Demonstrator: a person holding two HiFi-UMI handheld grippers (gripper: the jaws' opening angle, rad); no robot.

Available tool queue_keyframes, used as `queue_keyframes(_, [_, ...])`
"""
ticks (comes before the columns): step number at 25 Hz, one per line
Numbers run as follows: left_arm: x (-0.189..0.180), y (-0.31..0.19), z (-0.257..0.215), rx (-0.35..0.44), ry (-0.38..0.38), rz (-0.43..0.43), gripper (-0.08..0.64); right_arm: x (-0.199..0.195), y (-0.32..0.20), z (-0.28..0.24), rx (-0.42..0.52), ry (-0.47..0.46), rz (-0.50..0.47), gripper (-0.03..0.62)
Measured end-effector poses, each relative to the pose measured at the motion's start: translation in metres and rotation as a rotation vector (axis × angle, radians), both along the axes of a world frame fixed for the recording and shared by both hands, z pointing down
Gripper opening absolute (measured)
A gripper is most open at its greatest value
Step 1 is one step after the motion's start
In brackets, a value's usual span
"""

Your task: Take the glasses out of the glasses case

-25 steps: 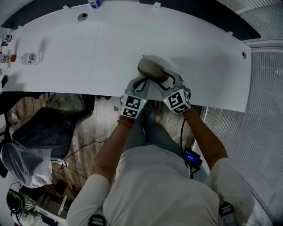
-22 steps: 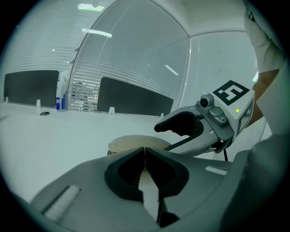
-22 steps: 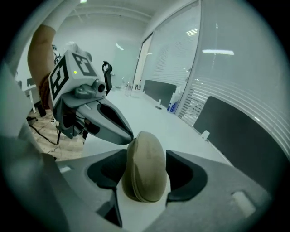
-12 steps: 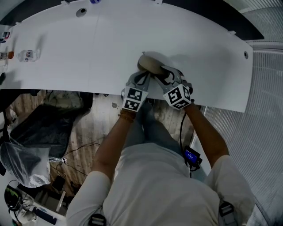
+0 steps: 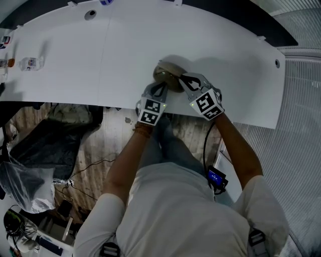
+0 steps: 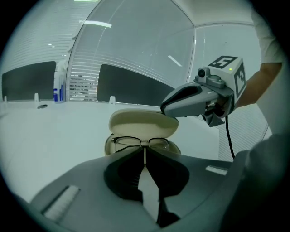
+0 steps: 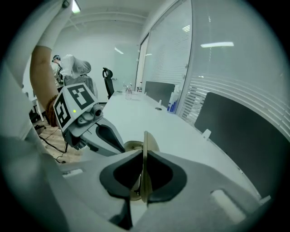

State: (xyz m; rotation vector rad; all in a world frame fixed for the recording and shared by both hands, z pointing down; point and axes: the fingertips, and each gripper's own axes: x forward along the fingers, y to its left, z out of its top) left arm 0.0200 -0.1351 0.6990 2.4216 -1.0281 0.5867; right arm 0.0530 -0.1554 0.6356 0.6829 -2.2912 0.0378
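The beige glasses case (image 5: 167,75) lies open near the front edge of the white table (image 5: 100,55). In the left gripper view its lid (image 6: 142,123) stands raised over the black-framed glasses (image 6: 141,142), which rest in the base. My right gripper (image 5: 186,80) comes in from the right; its jaws are closing, and the thin lid edge (image 7: 145,154) is pinched between them. My left gripper (image 5: 160,91) reaches the case's near side. Its jaws meet at the base's front rim (image 6: 145,152), and most of the base is hidden behind them.
A small bottle (image 5: 29,63) and other small items lie at the table's far left. A cable hole (image 5: 90,15) sits near the back edge, and a blue-capped bottle (image 6: 55,93) stands beyond it. Bags and cables litter the floor below the front edge.
My right gripper's jaws have closed onto the lid and it has shifted a little up and right. The left gripper has sunk slightly toward the case.
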Motion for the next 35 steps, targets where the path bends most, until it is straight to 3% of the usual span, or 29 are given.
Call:
queue_keyframes(16, [0.0,-0.004,0.014,-0.014,-0.055,-0.006,0.011,0.022,-0.042,0.003,-0.027,0.05,0.005,0.023])
queue_keyframes(35, [-0.001,-0.006,0.015,0.014,-0.071,-0.015,0.002,0.048,-0.076,0.06,-0.052,0.169,0.032,0.012])
